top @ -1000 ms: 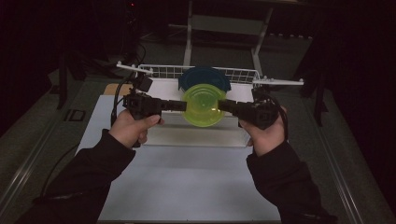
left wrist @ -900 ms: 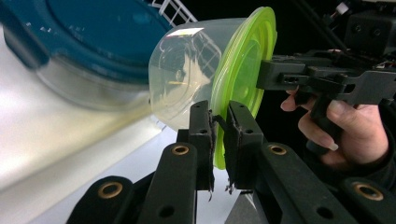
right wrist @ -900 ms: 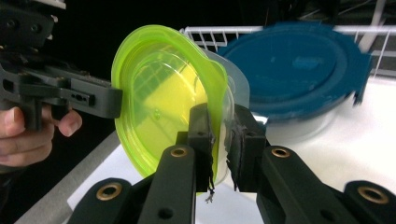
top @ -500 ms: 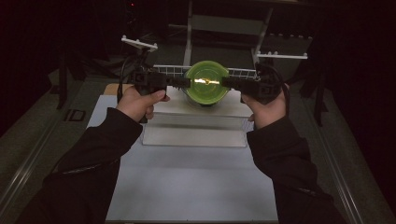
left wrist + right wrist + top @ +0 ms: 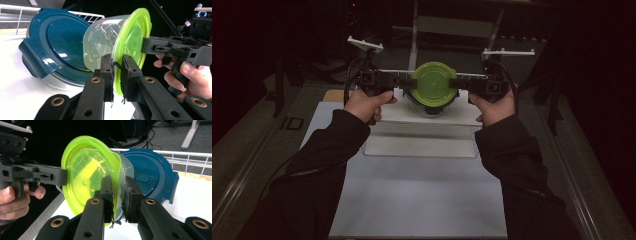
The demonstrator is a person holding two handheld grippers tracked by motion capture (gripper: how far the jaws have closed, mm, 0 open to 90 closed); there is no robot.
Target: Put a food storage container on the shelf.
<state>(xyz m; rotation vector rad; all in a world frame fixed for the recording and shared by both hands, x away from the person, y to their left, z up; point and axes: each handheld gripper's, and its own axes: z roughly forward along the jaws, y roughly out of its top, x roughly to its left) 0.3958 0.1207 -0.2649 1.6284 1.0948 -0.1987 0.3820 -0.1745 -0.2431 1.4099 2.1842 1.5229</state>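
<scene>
A clear plastic container [image 5: 105, 42] with a lime green lid [image 5: 433, 85] hangs in the air, tipped so the lid faces the high camera. My left gripper [image 5: 117, 62] is shut on the lid's rim on one side, and it comes in from the left in the high view [image 5: 411, 83]. My right gripper [image 5: 121, 183] is shut on the opposite rim [image 5: 456, 84]. Each gripper view also shows the other gripper at the lid's far edge. Behind the held container a dark blue lidded container [image 5: 57, 45] leans on its side [image 5: 150, 172].
A white wire rack [image 5: 190, 157] runs behind the blue container. Below the held container lies a white raised board [image 5: 422, 135] on a pale table mat [image 5: 422, 195]. Dark stands and cables crowd the back of the table.
Both grippers have carried the green-lidded container up and farther away, and tipped it from nearly flat until its lid faces the camera. It now covers the blue container in the high view.
</scene>
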